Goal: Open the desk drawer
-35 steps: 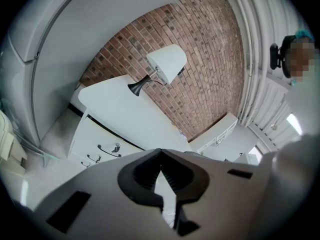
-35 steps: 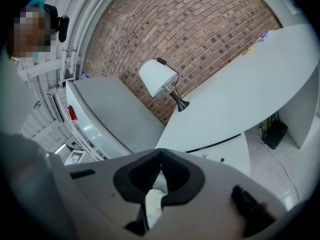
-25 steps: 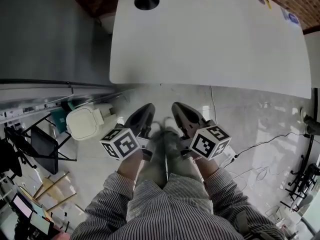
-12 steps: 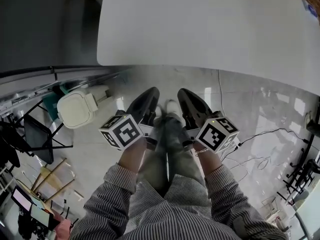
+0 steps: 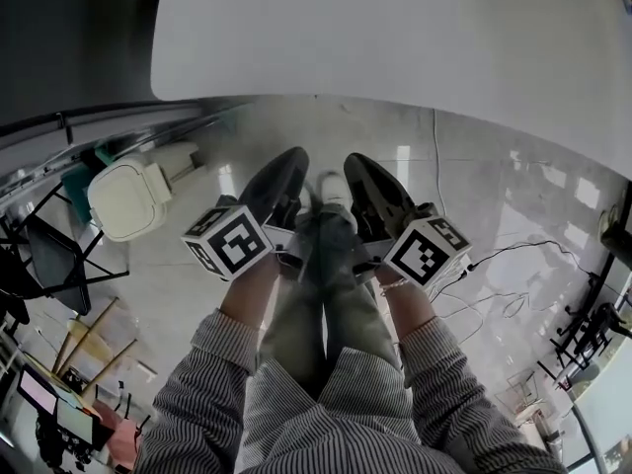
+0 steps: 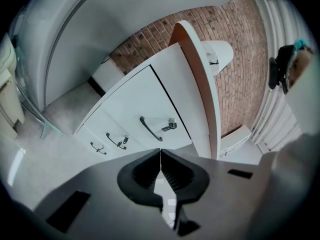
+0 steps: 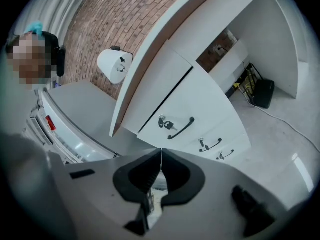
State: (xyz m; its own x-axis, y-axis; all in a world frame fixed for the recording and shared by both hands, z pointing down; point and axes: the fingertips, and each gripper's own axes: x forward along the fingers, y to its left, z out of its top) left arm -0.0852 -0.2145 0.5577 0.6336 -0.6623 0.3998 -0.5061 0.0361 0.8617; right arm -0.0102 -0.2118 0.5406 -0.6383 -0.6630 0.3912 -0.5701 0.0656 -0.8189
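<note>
Your desk (image 5: 395, 38) has a smooth, matt white top. Below the desk top, the drawer fronts (image 6: 135, 109) are smooth white panels with a faint sheen. Each carries a dark handle (image 6: 150, 129) that looks like coated metal, and a shiny metal key (image 6: 171, 125) sits by the longest one. Behind the desk, the brick wall (image 6: 240, 59) is rough and matt. In front of the desk, the floor (image 5: 494, 196) is glossy pale stone or tile and throws reflections. The jaws of your left hand-held gripper (image 6: 160, 154) and right hand-held gripper (image 7: 161, 153) are matt black plastic with ribbed pads, set in matt grey shells. Your sleeves (image 5: 222, 363) are striped woven cloth.
</note>
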